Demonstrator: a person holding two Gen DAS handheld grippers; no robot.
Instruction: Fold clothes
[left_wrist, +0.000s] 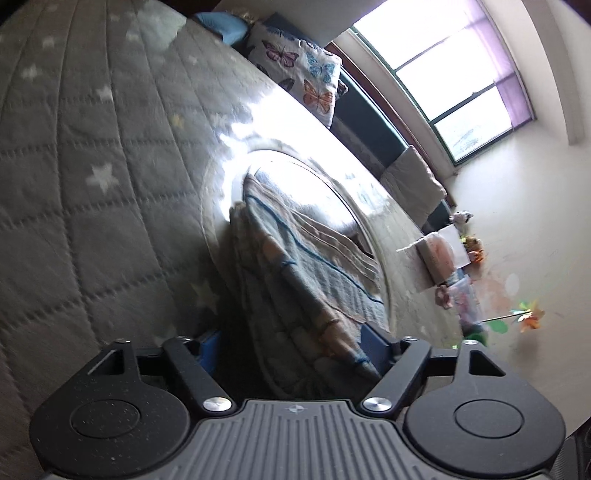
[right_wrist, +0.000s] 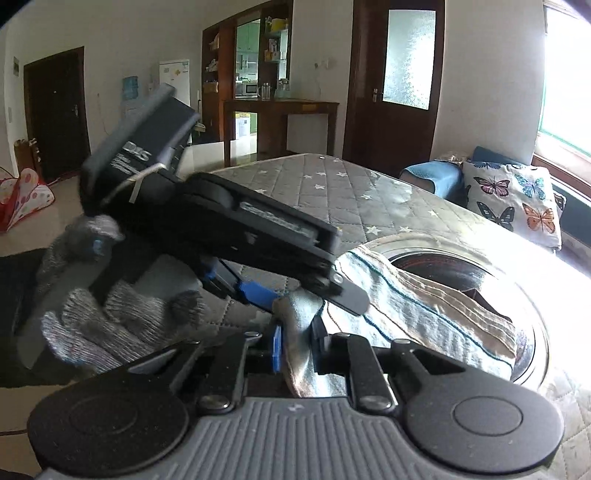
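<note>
Toys (left_wrist: 465, 258) by wall: blurred.

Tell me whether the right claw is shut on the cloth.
Shut: the right claw pinches a fold of the cloth between its fingers.

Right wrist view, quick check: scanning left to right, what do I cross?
Red polka-dot play tent → gloved hand → left gripper → striped garment → round tray → butterfly pillow.
</note>
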